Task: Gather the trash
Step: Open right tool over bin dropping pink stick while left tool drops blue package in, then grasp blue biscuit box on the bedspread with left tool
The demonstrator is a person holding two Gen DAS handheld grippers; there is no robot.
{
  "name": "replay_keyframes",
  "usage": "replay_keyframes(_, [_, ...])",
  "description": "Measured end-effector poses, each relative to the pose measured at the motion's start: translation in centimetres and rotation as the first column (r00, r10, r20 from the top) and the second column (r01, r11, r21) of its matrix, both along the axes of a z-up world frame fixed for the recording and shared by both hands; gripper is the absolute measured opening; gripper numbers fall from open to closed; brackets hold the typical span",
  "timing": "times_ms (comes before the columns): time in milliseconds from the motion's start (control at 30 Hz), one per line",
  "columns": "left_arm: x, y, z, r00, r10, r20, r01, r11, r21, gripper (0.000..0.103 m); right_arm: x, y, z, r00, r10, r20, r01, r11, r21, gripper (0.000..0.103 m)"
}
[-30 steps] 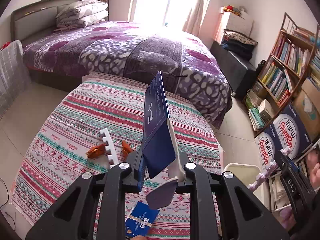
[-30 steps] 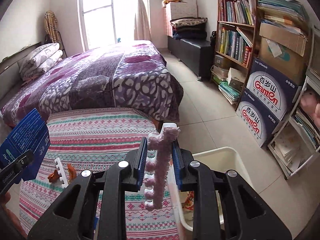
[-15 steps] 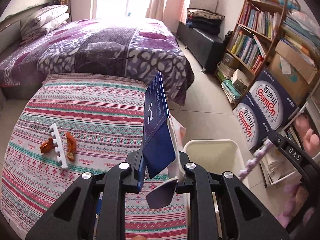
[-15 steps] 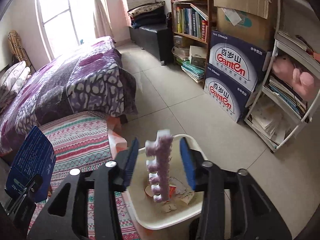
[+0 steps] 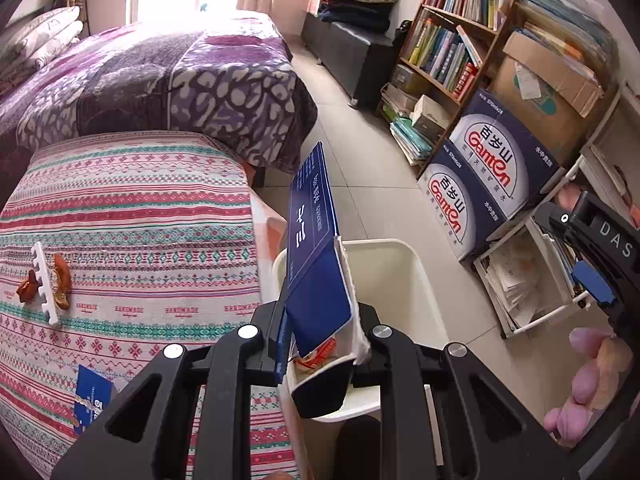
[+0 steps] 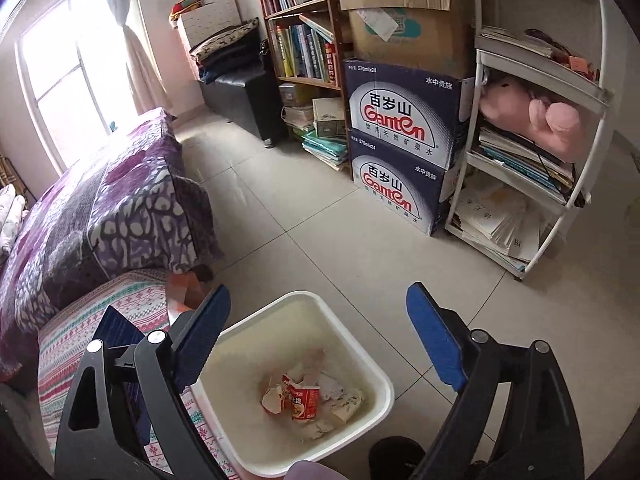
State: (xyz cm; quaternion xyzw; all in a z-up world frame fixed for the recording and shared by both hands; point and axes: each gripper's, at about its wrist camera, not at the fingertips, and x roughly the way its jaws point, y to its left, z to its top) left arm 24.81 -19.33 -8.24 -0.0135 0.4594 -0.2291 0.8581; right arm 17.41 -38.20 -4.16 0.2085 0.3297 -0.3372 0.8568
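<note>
My left gripper (image 5: 320,344) is shut on a flattened dark blue carton (image 5: 316,256) and holds it upright over the near rim of the white trash bin (image 5: 404,276). My right gripper (image 6: 320,340) is open and empty above the same bin (image 6: 360,344), which holds crumpled wrappers and a red cup (image 6: 304,400). On the striped table (image 5: 132,216) lie a white toe separator (image 5: 42,284), orange peel (image 5: 62,288) and a small blue packet (image 5: 90,400). The pink toe separator is not visible.
A purple-covered bed (image 5: 160,76) stands behind the table. Two blue Ganten boxes (image 6: 400,152), a bookshelf (image 6: 300,40) and a white rack (image 6: 532,152) line the right wall. Tiled floor (image 6: 300,220) lies between bed and shelves.
Both grippers swung right from the table to the bin. The right gripper opened wide and the pink toe separator left its jaws. The left still holds the carton.
</note>
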Motion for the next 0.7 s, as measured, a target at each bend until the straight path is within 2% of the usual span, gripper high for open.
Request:
replay_keyframes(200, [-1.1, -3.2, -0.6, 0.996, -0.093, -0.011, 0.092, 0.996, -0.009, 0.027, -1.2, -2.3, -0.3, 0.999, -0.054, -0.002, 0.054, 0.998, 0.035, 0.086])
replay_keyframes(267, [-1.4, -4.0, -0.8, 0.991, -0.134, -0.021, 0.133, 0.991, -0.036, 0.033, -1.7, -3.1, -0.4, 0.997, -0.072, 0.003, 0.071, 0.996, 0.046, 0.086])
replay_keyframes(400, [-2.4, -5.3, -1.0, 0.983, -0.184, -0.001, 0.184, 0.983, -0.024, 0.049, -2.2, -4.2, -0.5, 0.994, -0.107, 0.016, 0.105, 0.991, 0.077, 0.088])
replay_keyframes(467, [-2.7, -5.5, -1.0, 0.981, -0.193, 0.005, 0.193, 0.981, -0.016, 0.06, -2.3, -4.4, -0.5, 0.993, -0.116, 0.023, 0.114, 0.989, 0.091, 0.09])
replay_keyframes(567, [-2.8, -5.4, -1.1, 0.982, -0.188, -0.001, 0.188, 0.982, -0.007, 0.063, -2.2, -4.2, -0.7, 0.994, -0.109, 0.022, 0.106, 0.989, 0.105, 0.095])
replay_keyframes(700, [-2.4, -4.3, -1.0, 0.988, -0.151, 0.0, 0.151, 0.988, 0.018, 0.064, -1.4, -3.2, -1.1, 0.997, -0.08, -0.015, 0.081, 0.994, 0.073, 0.095])
